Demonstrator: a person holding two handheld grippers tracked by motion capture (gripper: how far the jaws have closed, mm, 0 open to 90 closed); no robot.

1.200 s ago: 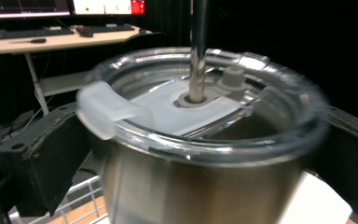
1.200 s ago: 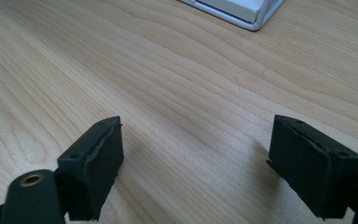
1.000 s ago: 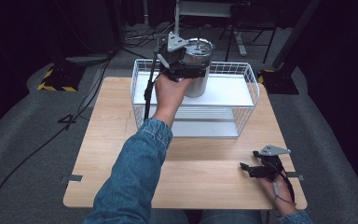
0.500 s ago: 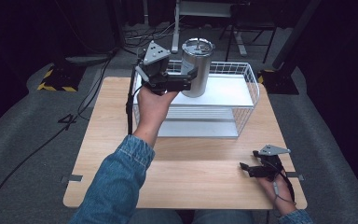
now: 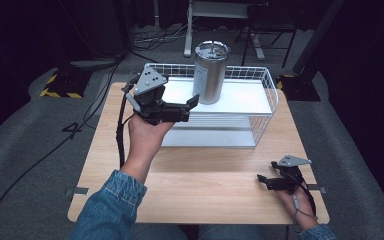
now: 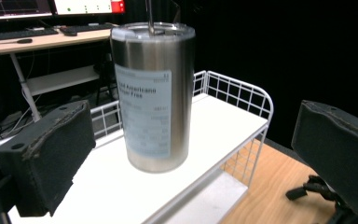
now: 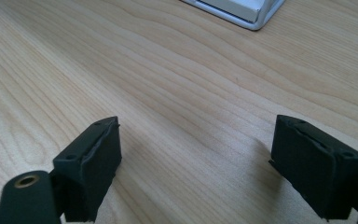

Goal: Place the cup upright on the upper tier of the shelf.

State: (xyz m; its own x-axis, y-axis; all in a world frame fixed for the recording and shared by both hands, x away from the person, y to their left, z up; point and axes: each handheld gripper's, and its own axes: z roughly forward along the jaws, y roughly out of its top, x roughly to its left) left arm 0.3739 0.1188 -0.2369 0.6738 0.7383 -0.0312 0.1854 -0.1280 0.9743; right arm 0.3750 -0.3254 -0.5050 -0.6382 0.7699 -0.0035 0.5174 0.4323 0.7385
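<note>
The counter [image 5: 190,192] is a light wood top, and the floor [image 5: 25,150] around it is grey carpet. A person sits at its near side; a denim sleeve [image 5: 107,212] comes in from the bottom left of the high view.

On the far half of the counter stands a white wire rack [image 5: 260,107] with two levels. Its upper level is a flat white shelf [image 5: 245,97] with a low wire rail around it, and a lower white shelf [image 5: 207,137] shows under it.

A steel tumbler [image 5: 210,72] stands upright on the upper shelf, near its back left part. It has a lid on top, and in the left gripper view a paper label [image 6: 144,112] with printed text is on its side; the small text is too blurred to read.

The left gripper [image 5: 187,107] is held in the air in front of the rack's left part, just beside the tumbler but apart from it. Its jaws are wide open and hold nothing; in the left gripper view the tumbler stands ahead, between the two pads but beyond them. A black cable [image 5: 121,135] hangs from this gripper down along the forearm.

The right gripper [image 5: 265,181] is low at the near right corner of the counter, well apart from the rack. Its jaws are open wide too and hold nothing; in the right gripper view there is bare wood between them, and one corner of the rack [image 7: 242,11] is at the top.

Behind the counter, in the dark, there is a desk [image 6: 42,39] with a keyboard [image 6: 16,32].
</note>
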